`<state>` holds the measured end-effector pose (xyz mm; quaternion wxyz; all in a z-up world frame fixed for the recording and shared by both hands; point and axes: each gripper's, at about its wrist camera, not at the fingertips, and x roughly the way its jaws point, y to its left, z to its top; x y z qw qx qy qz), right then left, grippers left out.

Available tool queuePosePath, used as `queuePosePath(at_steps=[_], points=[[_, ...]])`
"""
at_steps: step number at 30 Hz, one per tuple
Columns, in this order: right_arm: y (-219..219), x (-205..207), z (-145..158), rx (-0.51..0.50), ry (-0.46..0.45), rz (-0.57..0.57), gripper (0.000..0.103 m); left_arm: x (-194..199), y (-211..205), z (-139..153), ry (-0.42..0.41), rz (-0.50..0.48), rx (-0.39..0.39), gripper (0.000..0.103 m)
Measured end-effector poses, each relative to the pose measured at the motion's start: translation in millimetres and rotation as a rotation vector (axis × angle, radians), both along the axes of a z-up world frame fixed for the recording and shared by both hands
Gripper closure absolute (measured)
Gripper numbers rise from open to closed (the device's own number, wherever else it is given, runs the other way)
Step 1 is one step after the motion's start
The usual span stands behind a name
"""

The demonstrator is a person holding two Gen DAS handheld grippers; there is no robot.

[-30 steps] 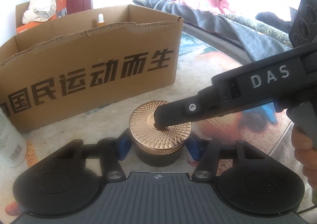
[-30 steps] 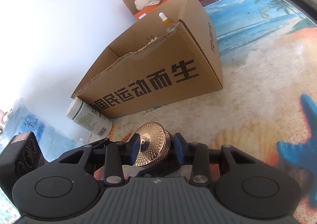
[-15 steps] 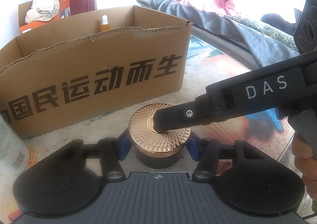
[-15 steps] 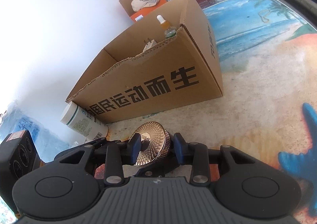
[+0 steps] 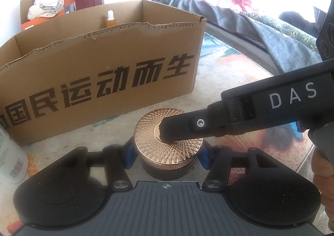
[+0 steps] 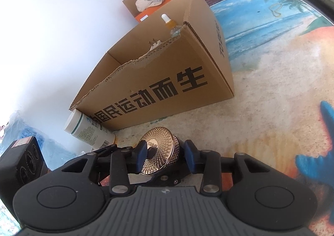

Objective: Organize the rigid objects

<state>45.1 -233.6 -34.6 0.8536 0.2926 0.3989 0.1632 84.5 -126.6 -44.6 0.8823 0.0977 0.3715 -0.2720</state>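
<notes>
I count one cardboard box (image 5: 100,64) at the far side, one gold-lidded jar (image 5: 168,144) near me, one white bottle (image 6: 87,129) lying at the left, and one dropper bottle (image 6: 167,21) plus one plug (image 6: 154,44) inside the box.

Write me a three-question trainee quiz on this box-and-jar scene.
1. True or false: the dropper bottle stands inside the cardboard box.
2. Fill in: the white bottle stands ___ the cardboard box.
3. What rests on top of the jar lid? A the white bottle; B one finger of the right tongs; C the dropper bottle.
Key: 1 true; 2 outside; 3 B.
</notes>
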Motion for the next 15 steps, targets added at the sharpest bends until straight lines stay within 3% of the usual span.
queuePosePath(at_steps=[15], points=[[4.1, 0.0, 0.9, -0.019, -0.013, 0.008, 0.060, 0.5, -1.2, -0.8, 0.002, 0.007, 0.002, 0.047]])
